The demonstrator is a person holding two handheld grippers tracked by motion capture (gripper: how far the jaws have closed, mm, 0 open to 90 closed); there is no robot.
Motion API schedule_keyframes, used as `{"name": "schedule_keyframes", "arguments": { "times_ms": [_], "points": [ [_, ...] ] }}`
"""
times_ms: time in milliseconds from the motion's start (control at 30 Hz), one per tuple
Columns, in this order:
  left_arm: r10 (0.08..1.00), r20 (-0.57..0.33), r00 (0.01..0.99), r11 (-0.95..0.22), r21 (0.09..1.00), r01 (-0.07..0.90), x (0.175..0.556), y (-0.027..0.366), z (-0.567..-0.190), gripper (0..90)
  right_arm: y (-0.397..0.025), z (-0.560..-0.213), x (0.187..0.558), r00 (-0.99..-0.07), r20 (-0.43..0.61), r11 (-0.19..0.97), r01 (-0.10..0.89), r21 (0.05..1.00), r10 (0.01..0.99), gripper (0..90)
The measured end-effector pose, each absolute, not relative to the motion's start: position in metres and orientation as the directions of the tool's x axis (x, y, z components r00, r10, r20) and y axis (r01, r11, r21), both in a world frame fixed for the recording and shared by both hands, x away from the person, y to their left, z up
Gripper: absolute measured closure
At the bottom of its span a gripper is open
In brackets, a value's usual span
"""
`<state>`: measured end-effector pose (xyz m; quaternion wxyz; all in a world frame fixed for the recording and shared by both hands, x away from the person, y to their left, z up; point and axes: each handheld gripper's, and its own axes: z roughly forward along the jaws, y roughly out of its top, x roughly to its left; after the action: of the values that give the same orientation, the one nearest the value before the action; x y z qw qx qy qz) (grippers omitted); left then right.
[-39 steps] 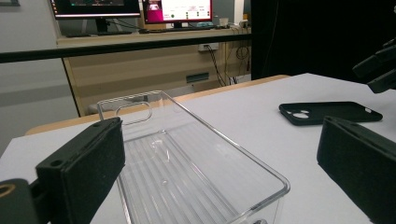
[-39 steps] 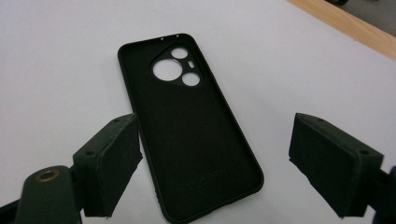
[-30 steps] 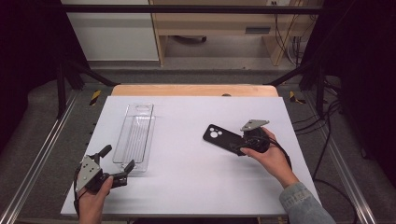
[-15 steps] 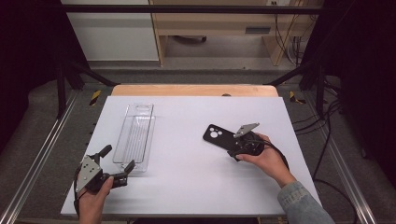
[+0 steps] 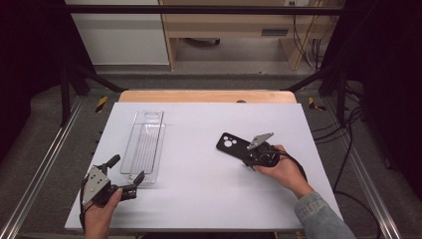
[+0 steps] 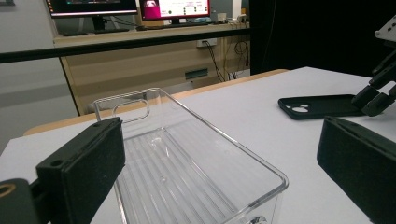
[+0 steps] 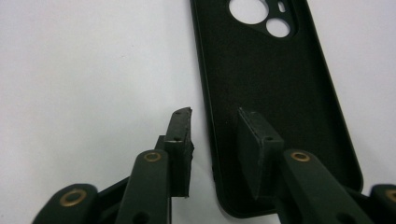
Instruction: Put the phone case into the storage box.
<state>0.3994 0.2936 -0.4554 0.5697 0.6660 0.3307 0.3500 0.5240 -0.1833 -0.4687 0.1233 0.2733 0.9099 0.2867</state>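
A black phone case lies inside up on the white tabletop, right of centre, camera holes toward the far left. My right gripper is low over its near end. In the right gripper view the phone case has its long side wall between my narrowly open jaws: one pad over the table, the other over the case's inside. A clear plastic tray lies left of centre. My left gripper stands wide open at its near end, the tray just ahead of its pads.
A wooden strip runs along the table's far edge. Metal frame rails flank the table on both sides, with cables on the floor at right. From the left gripper view the phone case and the other gripper show at far right.
My right gripper has slid left and down along the phone case, bringing its jaws around the case's side wall. The left gripper and the tray have not moved.
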Motion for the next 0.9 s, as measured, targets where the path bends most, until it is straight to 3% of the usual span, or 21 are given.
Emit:
{"name": "schedule_keyframes", "arguments": {
  "times_ms": [900],
  "points": [
    [0.844,0.095,0.528,-0.134,0.99,0.036,0.3996,0.2936,-0.455,1.2,-0.189,-0.4713,0.525,-0.847,-0.062,0.703,0.395,0.592,0.528,86.8]
  ]
}}
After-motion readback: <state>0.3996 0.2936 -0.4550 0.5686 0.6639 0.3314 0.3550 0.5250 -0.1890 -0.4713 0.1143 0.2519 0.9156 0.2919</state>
